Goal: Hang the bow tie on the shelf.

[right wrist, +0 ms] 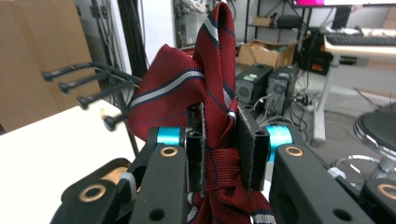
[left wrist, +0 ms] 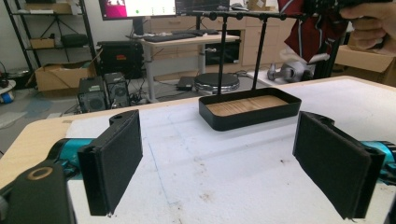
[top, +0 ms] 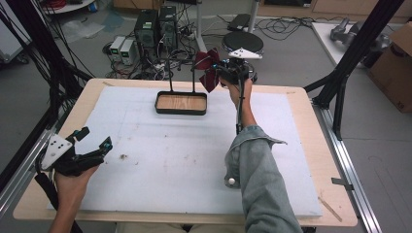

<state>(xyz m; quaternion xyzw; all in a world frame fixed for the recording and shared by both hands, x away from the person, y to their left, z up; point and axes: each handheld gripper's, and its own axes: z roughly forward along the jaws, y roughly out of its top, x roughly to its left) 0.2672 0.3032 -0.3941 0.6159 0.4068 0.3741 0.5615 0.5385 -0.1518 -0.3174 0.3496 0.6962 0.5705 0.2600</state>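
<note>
At the near left of the surface (top: 194, 160), a white sheet on a pale wooden top, the left gripper (top: 92, 143) rests low in the person's left hand (top: 73, 177), its fingers (left wrist: 114, 158) spread wide with nothing between them, pointing toward the far right. In the left gripper view those fingers frame the black tray (left wrist: 250, 109) with its wooden floor, which sits at the far middle of the surface, two thin black posts rising from it to a rack of pegs (left wrist: 243, 15).

Just right of that rack, above the far edge, the right gripper (top: 221, 73) holds a dark red striped tie (top: 209, 70). Its fingers (right wrist: 196, 149) are pressed onto the bunched cloth, pinching it at a fold. In the right gripper view the tie (right wrist: 205, 88) stands with its long axis upright: one end rises above the fingers, the rest hangs below them, and the pegs (right wrist: 79, 86) lie close on its left.

The right arm reaches far forward, its grey denim sleeve (top: 257, 174) stretched over the surface and the hand (top: 240, 90) raised.

Beyond the surface are a grey floor, computer towers (top: 155, 26), tangled cables and a cardboard box (top: 393, 63) at far right.
</note>
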